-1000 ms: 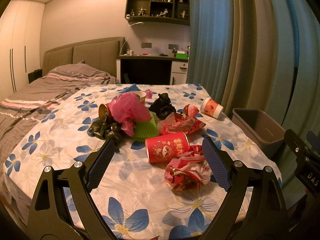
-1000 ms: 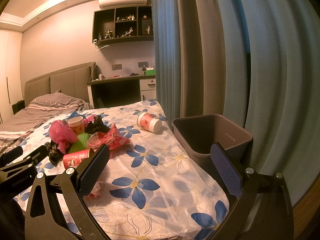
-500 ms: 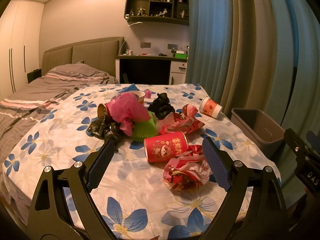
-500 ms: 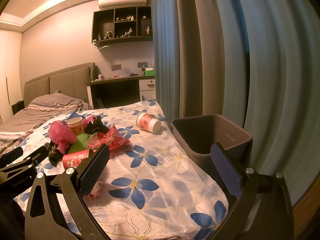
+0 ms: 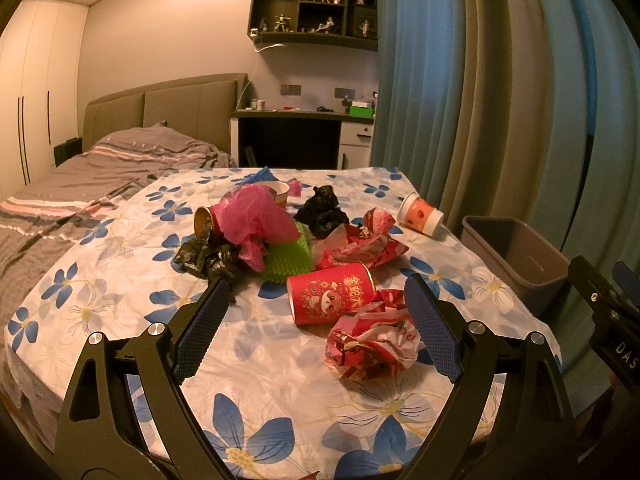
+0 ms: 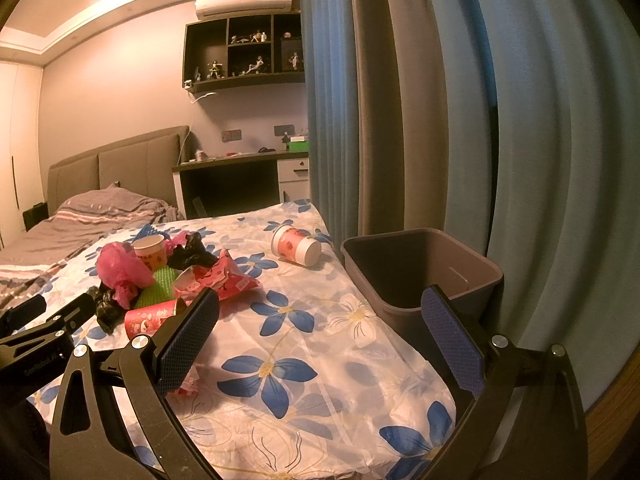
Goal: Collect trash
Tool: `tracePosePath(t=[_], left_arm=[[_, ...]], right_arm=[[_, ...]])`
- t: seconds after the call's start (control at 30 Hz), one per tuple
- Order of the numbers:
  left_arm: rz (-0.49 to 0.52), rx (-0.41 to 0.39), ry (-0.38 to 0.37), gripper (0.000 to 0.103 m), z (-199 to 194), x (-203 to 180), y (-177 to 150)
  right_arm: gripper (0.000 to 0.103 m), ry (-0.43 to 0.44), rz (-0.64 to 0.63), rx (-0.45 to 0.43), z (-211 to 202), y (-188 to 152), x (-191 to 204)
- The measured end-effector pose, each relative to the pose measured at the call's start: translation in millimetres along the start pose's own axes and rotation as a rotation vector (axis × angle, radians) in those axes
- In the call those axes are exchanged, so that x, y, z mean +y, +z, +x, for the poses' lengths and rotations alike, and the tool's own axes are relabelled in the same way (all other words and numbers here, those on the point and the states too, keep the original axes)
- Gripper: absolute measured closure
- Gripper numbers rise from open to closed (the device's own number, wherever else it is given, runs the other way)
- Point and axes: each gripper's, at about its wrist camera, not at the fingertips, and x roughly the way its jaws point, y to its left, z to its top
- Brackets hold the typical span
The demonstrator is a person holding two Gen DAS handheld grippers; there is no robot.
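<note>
A heap of trash lies on the flowered table cloth [image 5: 120, 280]: a red paper cup [image 5: 330, 296] on its side, a crumpled red wrapper [image 5: 372, 340], a pink plastic bag [image 5: 252, 220], black bags [image 5: 208, 256], green foam netting [image 5: 288, 256] and a pink-white cup [image 5: 420, 214] lying apart. My left gripper [image 5: 316, 320] hovers open just before the red cup and wrapper, holding nothing. My right gripper [image 6: 320, 336] is open and empty above the table's right side. The grey bin [image 6: 420, 268] stands at the table's right edge, beside its right finger.
Blue and grey curtains [image 6: 440, 120] hang close behind the bin. A bed [image 5: 100, 168] lies left of the table, with a desk [image 5: 296, 136] and a wall shelf of figurines [image 5: 316, 4] at the back. The right gripper's body [image 5: 608, 320] shows at the left wrist view's right edge.
Both grippers have drifted only slightly; the trash sits a touch lower and nearer in the left wrist view. Both stay open and nothing has been picked up.
</note>
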Motion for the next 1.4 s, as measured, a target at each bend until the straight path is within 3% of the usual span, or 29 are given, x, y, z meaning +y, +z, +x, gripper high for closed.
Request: tracePosePath(t=[1.1,1.4], left_arm=[[0.018,0.001,-0.036,0.015,7,-6,-1],[-0.018,-0.005,-0.025,0.015,11,17,-3]], right_arm=[[0.005,0.002,-0.006,0.009,-2,0,-1],[0.005,0.111,-0.029,0.052,17,-14,9]])
